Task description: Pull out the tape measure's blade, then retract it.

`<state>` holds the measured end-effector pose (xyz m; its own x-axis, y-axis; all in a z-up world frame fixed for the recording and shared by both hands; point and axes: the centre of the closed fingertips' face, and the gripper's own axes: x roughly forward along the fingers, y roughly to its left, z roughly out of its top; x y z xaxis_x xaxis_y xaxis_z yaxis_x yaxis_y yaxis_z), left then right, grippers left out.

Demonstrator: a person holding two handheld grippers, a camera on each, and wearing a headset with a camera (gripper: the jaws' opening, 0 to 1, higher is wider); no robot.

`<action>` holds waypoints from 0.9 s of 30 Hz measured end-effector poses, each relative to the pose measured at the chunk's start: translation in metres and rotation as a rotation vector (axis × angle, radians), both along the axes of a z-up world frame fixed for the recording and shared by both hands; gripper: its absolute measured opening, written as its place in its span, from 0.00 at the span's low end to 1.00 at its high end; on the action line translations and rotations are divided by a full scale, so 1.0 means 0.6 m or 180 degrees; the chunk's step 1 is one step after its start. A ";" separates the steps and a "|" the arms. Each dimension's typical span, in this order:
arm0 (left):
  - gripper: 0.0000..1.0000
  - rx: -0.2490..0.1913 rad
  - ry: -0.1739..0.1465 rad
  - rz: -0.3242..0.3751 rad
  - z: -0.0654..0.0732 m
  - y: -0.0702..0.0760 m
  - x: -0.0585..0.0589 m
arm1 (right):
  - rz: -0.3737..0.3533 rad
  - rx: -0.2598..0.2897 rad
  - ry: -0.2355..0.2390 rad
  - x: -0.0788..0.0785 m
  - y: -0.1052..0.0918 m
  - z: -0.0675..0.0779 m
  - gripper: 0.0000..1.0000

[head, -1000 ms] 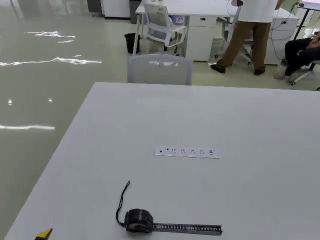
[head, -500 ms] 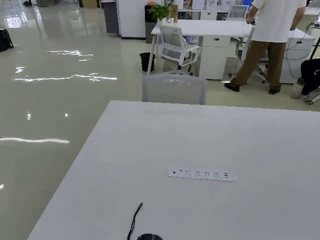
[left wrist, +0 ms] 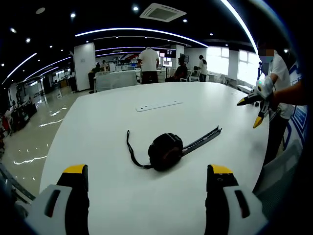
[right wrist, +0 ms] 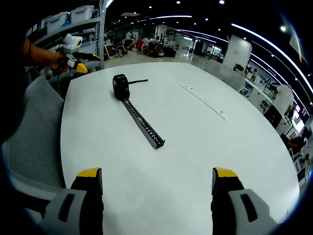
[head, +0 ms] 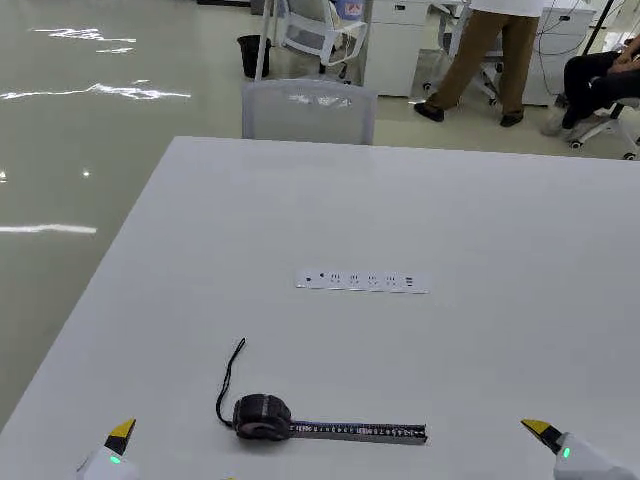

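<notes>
A black tape measure lies on the white table, its blade drawn out a short way to the right and its wrist strap curling off to the left. My left gripper is open, a little short of the tape measure, with nothing between its yellow-tipped fingers. My right gripper is also open and holds nothing; the blade ends ahead of it and the case lies further on. In the head view a left fingertip and a right fingertip show at the bottom corners.
A white socket strip is set in the table beyond the tape measure. A grey chair back stands at the far edge. People and desks are in the background. A mesh chair is beside the table's near edge.
The head camera swung up and back down. Both grippers' yellow tips have come into the bottom of the head view. The tape measure lies as before.
</notes>
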<state>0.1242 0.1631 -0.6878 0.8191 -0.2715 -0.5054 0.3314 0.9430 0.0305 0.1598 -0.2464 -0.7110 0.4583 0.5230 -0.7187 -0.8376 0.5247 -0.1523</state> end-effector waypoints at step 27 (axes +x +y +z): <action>0.99 0.0062 -0.0201 0.0412 -0.014 -0.045 0.058 | 0.1129 -0.0599 0.0331 0.081 0.101 -0.044 0.80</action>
<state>0.1589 0.1360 -0.6965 0.8770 -0.1523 -0.4558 0.2040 0.9767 0.0661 0.2081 -0.1858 -0.7374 0.1932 0.4905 -0.8497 -0.9774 0.1720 -0.1230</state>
